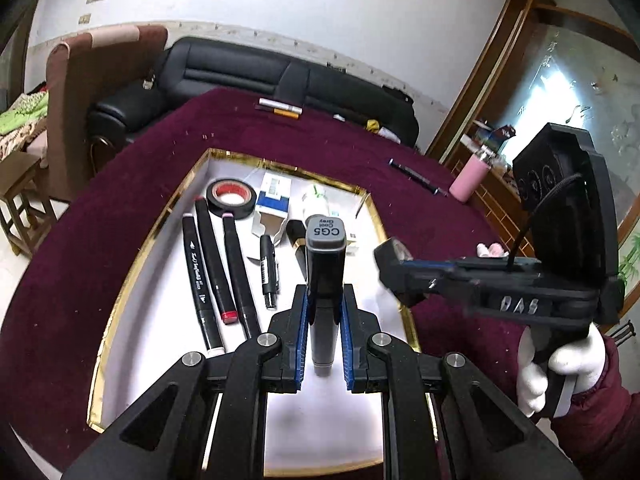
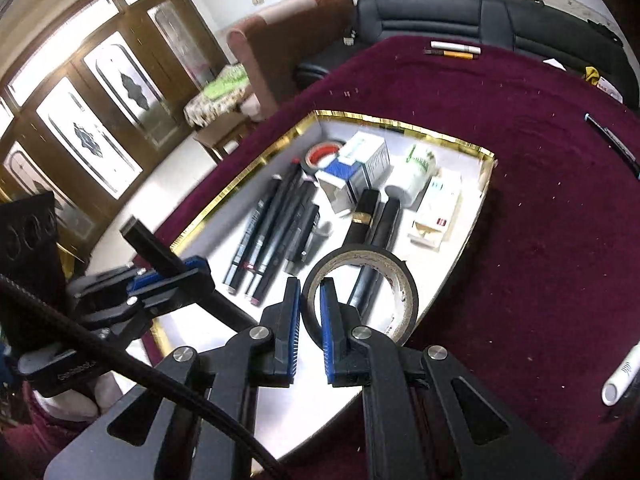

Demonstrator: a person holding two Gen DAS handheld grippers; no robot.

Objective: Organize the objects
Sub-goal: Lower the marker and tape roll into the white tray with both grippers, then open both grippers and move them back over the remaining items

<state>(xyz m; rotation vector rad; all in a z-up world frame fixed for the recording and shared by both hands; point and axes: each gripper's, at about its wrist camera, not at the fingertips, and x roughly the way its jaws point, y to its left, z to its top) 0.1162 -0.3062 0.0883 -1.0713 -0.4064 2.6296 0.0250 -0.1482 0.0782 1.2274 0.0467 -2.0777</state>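
My left gripper [image 1: 325,300] is shut on a grey marker [image 1: 325,248] whose cap reads CG5 Cool Grey; it hangs over the near part of a white tray with a gold rim [image 1: 132,272]. In the right wrist view, my right gripper [image 2: 310,308] is shut on the wall of a black tape roll [image 2: 360,249], one finger inside the ring and one outside, above the tray's near end [image 2: 240,184]. Each gripper shows in the other's view: the right gripper [image 1: 400,272] at the tray's right edge, the left gripper [image 2: 168,276] at its left corner.
In the tray lie three black markers [image 1: 216,264], a red-cored tape roll [image 1: 231,197], small boxes [image 2: 368,156], a white bottle [image 2: 414,172] and a black tube with a gold band [image 2: 362,212]. Loose pens [image 2: 612,144] and a white marker [image 2: 622,376] rest on the maroon cloth. A white-gloved hand [image 1: 560,360] holds the right gripper.
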